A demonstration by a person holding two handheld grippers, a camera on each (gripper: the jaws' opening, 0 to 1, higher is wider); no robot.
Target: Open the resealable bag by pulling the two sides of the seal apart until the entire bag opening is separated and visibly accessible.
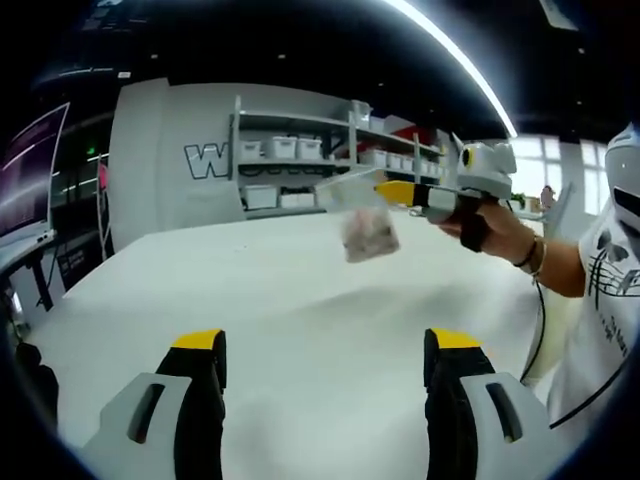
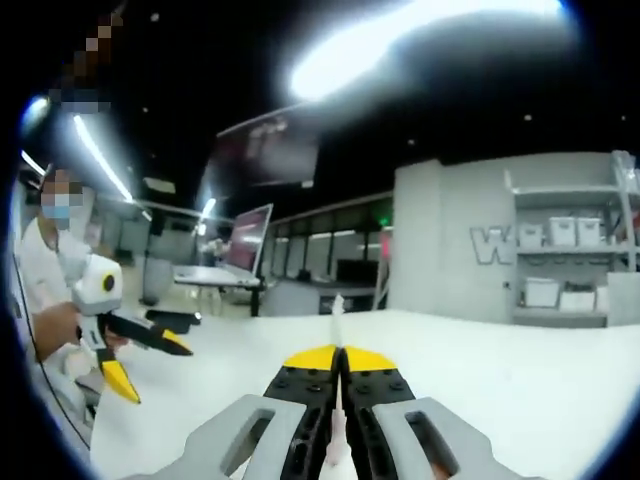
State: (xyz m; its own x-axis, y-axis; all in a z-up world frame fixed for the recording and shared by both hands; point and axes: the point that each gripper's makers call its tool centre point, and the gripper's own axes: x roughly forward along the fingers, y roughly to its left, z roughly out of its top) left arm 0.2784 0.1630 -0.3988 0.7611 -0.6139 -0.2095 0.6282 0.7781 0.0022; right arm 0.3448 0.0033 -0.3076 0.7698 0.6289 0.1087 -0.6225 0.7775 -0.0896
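Left yellow-tipped grey tongs (image 1: 327,372) gaping over the broad white desk (image 1: 250,290), clear plastic resealable bag (image 1: 362,220) hanging lengthwise downward in mid-air, far right, seal edge uppermost, pinched by the clamped right yellow-tipped grey tongs (image 2: 338,368), grey storage shelves (image 1: 300,160) beyond.

Resealable bag (image 1: 362,214): thin clear plastic film, slightly glossy, crinkled; contents blurred, pinkish-brown. Right gripper (image 1: 393,190): grey moulded plastic body, matt; yellow jaw tips smooth, black ribbed inner faces, pressed together on bag edge (image 2: 338,310). Left gripper (image 1: 325,358): same grey matt plastic, black jaws, yellow tips, held apart. Table (image 1: 280,290): white, smooth, matt, faint sheen. Shelf bins (image 1: 296,148): white plastic
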